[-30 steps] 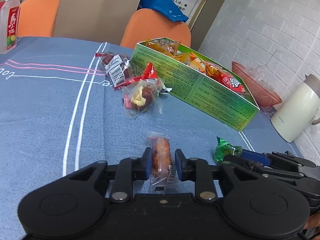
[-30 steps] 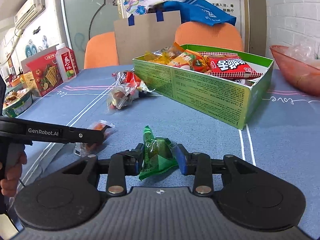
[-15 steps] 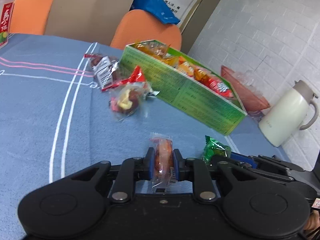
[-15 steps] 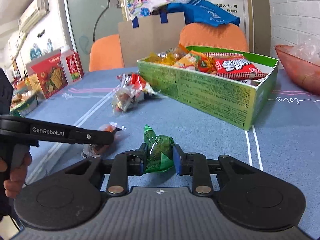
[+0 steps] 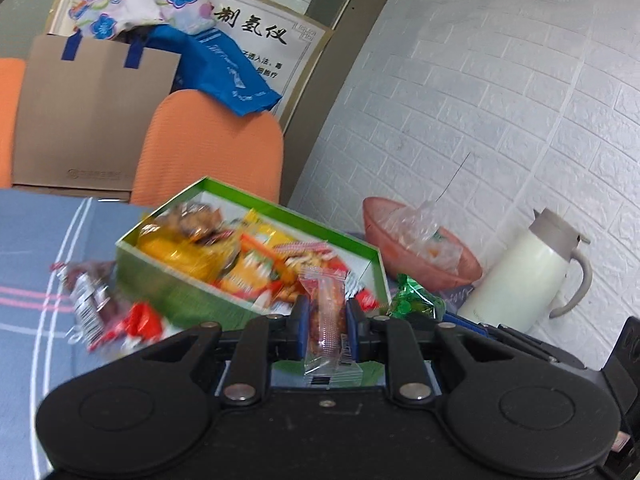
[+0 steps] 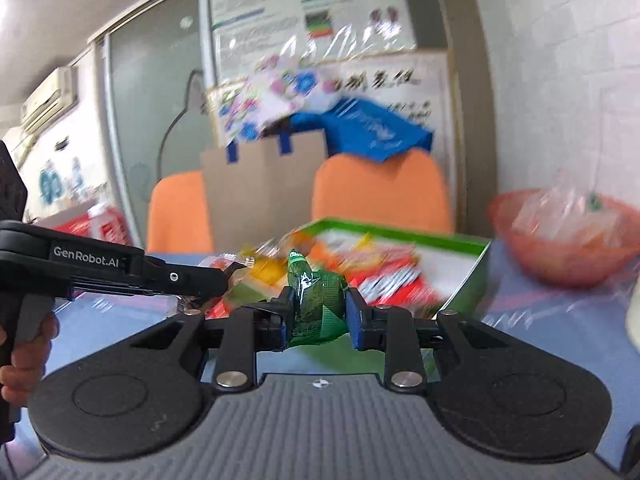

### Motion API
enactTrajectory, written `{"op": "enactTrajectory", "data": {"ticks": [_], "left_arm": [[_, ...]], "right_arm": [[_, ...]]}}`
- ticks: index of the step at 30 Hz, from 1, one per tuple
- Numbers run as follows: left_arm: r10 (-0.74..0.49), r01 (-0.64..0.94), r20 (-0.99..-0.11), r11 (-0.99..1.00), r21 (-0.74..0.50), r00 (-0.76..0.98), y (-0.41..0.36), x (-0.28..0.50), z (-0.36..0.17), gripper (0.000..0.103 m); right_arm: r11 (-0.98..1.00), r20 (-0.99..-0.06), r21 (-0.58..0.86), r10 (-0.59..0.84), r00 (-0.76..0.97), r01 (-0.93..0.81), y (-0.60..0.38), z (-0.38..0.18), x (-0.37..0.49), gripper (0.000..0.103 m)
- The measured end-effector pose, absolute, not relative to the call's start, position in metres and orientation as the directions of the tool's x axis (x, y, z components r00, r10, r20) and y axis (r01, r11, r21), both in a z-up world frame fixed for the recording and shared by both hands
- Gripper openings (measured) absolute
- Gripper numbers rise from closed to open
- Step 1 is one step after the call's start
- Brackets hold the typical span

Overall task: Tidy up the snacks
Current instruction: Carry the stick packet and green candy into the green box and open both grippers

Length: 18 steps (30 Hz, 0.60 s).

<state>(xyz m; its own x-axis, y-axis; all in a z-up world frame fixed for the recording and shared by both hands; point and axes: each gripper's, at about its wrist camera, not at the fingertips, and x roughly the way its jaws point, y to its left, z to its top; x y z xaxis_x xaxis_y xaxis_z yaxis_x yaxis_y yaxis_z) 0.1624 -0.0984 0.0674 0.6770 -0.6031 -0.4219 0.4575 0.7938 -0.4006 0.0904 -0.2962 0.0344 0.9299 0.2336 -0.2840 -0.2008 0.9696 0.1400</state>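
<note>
Both tongs clamped: left tongs (image 5: 324, 320) on clear-wrapped snack (image 5: 325, 322), right tongs (image 6: 318, 312) on green packet (image 6: 316, 304).

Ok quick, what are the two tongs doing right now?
Left tongs: closed on the clear-wrapped orange snack.
Right tongs: closed on the green-wrapped snack.

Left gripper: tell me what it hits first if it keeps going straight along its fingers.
Probably the snacks piled in the green box; the left gripper, shut on a clear-wrapped snack, points over its near wall. Depth is unclear.
</note>
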Motion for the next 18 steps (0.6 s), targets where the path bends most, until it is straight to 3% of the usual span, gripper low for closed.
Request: {"op": "enactTrajectory", "data": {"ticks": [8,15,16,17,18], "left_arm": [[-0.637,0.473,-0.422,0.766,-0.435,0.645,-0.149,0.226,0.067,0.054],[-0.638,0.451,-0.442,0.764,-0.460,0.630,-0.175,0.260,0.055,0.055],[-0.629,0.451,-0.452,0.774,-0.445,0.633,-0.178,0.262,0.050,0.064],[-0.619,0.450,-0.461,0.782,-0.431,0.636,-0.179,0.262,0.047,0.095],[-0.604,0.441,-0.472,0.795,-0.417,0.642,-0.180,0.261,0.043,0.103]], "right_arm": [[0.992,-0.239,0.079,0.110,0.965,-0.094,-0.326,0.033,0.139,0.047],[0.994,-0.230,0.075,0.099,0.968,-0.083,-0.346,0.021,0.170,0.049],[0.993,-0.237,0.076,0.105,0.966,-0.090,-0.347,0.018,0.176,0.051],[0.992,-0.251,0.076,0.115,0.961,-0.099,-0.348,0.014,0.180,0.060],[0.992,-0.277,0.074,0.121,0.953,-0.105,-0.348,0.009,0.185,0.090]]}}
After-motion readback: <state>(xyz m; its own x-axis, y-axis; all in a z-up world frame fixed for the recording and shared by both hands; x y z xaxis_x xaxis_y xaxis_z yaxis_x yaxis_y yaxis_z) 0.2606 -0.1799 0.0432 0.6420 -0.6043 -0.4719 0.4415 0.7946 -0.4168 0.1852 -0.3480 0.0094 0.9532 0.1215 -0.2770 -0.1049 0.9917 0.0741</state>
